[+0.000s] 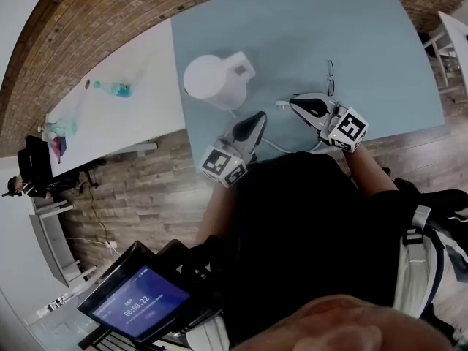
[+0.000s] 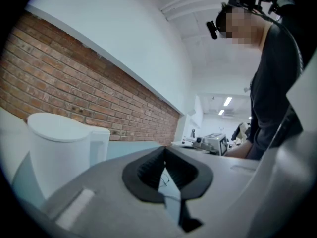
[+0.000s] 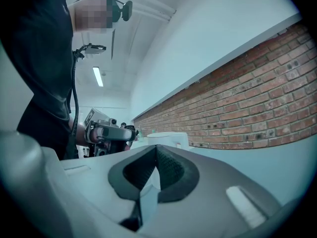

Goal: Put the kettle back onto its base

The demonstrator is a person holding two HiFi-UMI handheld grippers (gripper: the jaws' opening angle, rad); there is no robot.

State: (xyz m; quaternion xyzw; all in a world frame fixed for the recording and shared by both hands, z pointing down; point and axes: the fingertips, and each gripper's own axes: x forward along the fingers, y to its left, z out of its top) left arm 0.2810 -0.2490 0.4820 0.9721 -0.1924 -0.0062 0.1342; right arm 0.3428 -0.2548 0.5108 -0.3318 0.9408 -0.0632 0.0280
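A white kettle [image 1: 213, 79] stands on the light blue table [image 1: 314, 28], lid shut, handle toward the far side; whether a base is under it I cannot tell. A white cord [image 1: 272, 147] runs along the table's near edge to a plug [image 1: 281, 104]. My left gripper [image 1: 259, 117] is level just right of the kettle, apart from it, jaws shut and holding nothing. My right gripper [image 1: 296, 101] is beside the plug, shut and holding nothing. The left gripper view shows the kettle [image 2: 59, 152] close on the left, beyond the shut left gripper [image 2: 165, 150]. From the shut right gripper [image 3: 156, 148] the kettle [image 3: 168, 139] is farther off.
A pair of glasses [image 1: 330, 75] lies on the blue table beyond the right gripper. A white table [image 1: 139, 86] adjoins on the left with a blue-tinted bottle [image 1: 113, 88]. A brick wall [image 1: 110, 6] runs behind. A lit screen [image 1: 139, 298] is near my legs.
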